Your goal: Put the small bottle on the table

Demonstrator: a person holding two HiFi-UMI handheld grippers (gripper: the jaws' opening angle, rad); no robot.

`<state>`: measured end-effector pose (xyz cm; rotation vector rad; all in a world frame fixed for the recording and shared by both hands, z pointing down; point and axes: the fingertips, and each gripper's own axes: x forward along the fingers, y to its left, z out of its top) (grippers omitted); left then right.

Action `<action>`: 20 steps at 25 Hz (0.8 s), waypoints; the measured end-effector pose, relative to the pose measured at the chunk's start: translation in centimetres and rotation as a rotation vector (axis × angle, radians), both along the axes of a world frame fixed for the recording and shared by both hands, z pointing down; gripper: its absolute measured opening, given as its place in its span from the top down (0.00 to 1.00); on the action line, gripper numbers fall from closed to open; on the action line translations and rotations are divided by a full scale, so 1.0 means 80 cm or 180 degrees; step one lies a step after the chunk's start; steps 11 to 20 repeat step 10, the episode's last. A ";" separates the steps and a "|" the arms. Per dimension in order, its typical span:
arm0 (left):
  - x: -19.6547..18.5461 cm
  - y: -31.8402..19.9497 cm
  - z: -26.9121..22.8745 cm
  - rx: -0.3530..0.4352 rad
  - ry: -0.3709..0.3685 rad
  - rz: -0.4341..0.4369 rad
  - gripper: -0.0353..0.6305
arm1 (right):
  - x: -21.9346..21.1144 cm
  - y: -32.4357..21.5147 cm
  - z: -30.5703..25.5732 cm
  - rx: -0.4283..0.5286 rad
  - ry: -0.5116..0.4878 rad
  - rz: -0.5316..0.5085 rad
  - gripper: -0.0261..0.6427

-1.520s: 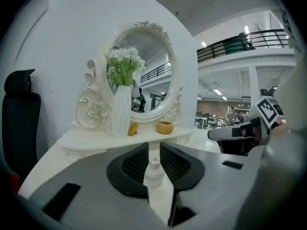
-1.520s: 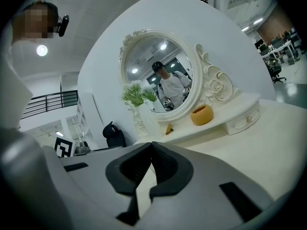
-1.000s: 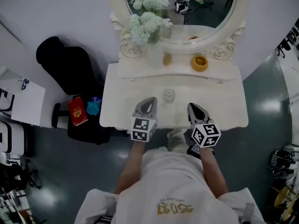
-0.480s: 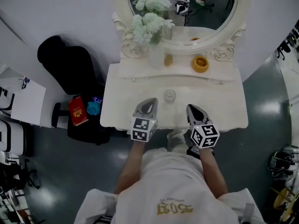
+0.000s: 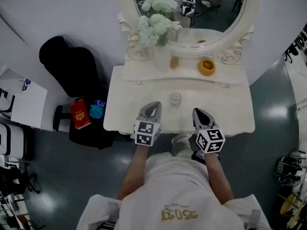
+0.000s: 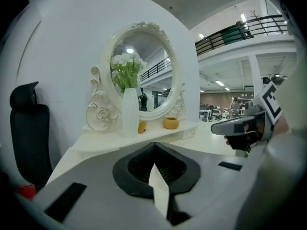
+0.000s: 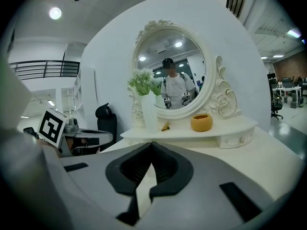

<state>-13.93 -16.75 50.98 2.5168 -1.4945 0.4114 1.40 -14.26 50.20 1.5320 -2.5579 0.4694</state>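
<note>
A small clear bottle (image 5: 175, 98) stands upright on the white dressing table (image 5: 230, 104), near the middle of its top. Both grippers hover over the table's front edge, on either side of the bottle and a little nearer to me. My left gripper (image 5: 152, 105) (image 6: 154, 144) is shut with nothing between its jaws. My right gripper (image 5: 199, 111) (image 7: 151, 145) is also shut and empty. Each gripper shows at the edge of the other's view, the right gripper (image 6: 240, 126) and the left gripper (image 7: 88, 140). Neither touches the bottle.
On the raised back shelf stand a white vase of pale flowers (image 5: 160, 56), a small orange object (image 5: 174, 62) and a yellow bowl (image 5: 207, 67), below an oval mirror (image 5: 192, 8). A black chair (image 5: 72, 71) and a red book (image 5: 79, 114) are at the left of the table.
Both grippers stay where they were, shut. Only the head view has drifted slightly.
</note>
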 end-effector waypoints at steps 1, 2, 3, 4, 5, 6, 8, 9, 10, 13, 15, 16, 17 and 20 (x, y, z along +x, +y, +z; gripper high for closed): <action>-0.002 0.000 0.003 -0.0016 -0.0017 -0.0005 0.92 | 0.000 0.000 0.001 -0.0010 -0.0009 0.0000 0.94; -0.003 0.001 0.006 -0.0026 -0.0023 -0.0011 0.93 | -0.001 0.000 0.002 -0.0023 -0.0016 -0.0002 0.94; -0.004 0.001 0.005 -0.0025 -0.0020 -0.0017 0.93 | -0.001 0.000 0.003 -0.0037 -0.0020 -0.0003 0.94; -0.004 0.001 0.004 -0.0020 -0.0016 -0.0022 0.93 | -0.001 0.001 0.004 -0.0049 -0.0022 -0.0005 0.94; -0.006 0.001 0.004 -0.0018 -0.0016 -0.0028 0.93 | -0.002 0.001 0.005 -0.0058 -0.0022 -0.0006 0.94; -0.008 0.001 0.007 -0.0021 -0.0020 -0.0036 0.93 | -0.003 0.002 0.006 -0.0064 -0.0020 -0.0009 0.94; -0.013 0.001 0.015 -0.0033 -0.0032 -0.0055 0.93 | -0.005 0.002 0.007 -0.0069 -0.0008 -0.0013 0.94; -0.015 0.001 0.018 -0.0038 -0.0035 -0.0063 0.93 | -0.006 0.002 0.008 -0.0071 -0.0002 -0.0015 0.94; -0.017 0.001 0.021 -0.0042 -0.0039 -0.0071 0.93 | -0.006 0.002 0.008 -0.0072 0.0003 -0.0017 0.94; -0.017 0.001 0.021 -0.0042 -0.0039 -0.0071 0.93 | -0.006 0.002 0.008 -0.0072 0.0003 -0.0017 0.94; -0.017 0.001 0.021 -0.0042 -0.0039 -0.0071 0.93 | -0.006 0.002 0.008 -0.0072 0.0003 -0.0017 0.94; -0.017 0.001 0.021 -0.0042 -0.0039 -0.0071 0.93 | -0.006 0.002 0.008 -0.0072 0.0003 -0.0017 0.94; -0.017 0.001 0.021 -0.0042 -0.0039 -0.0071 0.93 | -0.006 0.002 0.008 -0.0072 0.0003 -0.0017 0.94; -0.017 0.001 0.021 -0.0042 -0.0039 -0.0071 0.93 | -0.006 0.002 0.008 -0.0072 0.0003 -0.0017 0.94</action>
